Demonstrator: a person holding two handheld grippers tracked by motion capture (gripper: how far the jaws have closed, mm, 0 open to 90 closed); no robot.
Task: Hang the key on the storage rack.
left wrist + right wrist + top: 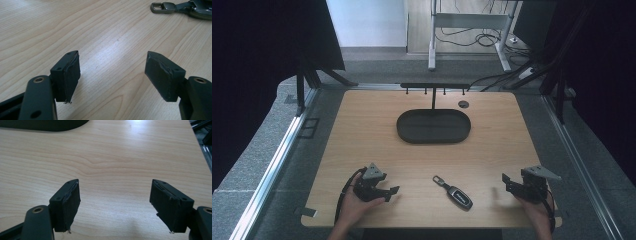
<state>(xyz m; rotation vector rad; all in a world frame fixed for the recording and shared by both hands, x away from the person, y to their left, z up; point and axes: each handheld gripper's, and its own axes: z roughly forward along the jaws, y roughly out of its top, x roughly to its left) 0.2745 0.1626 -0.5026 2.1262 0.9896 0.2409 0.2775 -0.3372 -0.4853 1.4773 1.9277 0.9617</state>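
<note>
A dark car key fob [455,192] with a metal loop lies on the wooden table near the front edge, between my two hands. In the left gripper view the key fob [180,6] sits at the top right, well beyond the jaws. My left gripper [393,192] rests low at the front left, pointing right toward the fob, open with bare wood between its pads; the left gripper [112,75] holds nothing. At the front right my right gripper [506,182] is also open and empty, and the right gripper [115,202] faces across bare wood.
A black oval tray [433,126] sits at the table's back centre with a black T-shaped hook stand [433,90] rising behind it. The tray's edge [45,125] shows top left in the right gripper view. A small round grommet [463,104] lies beside the stand.
</note>
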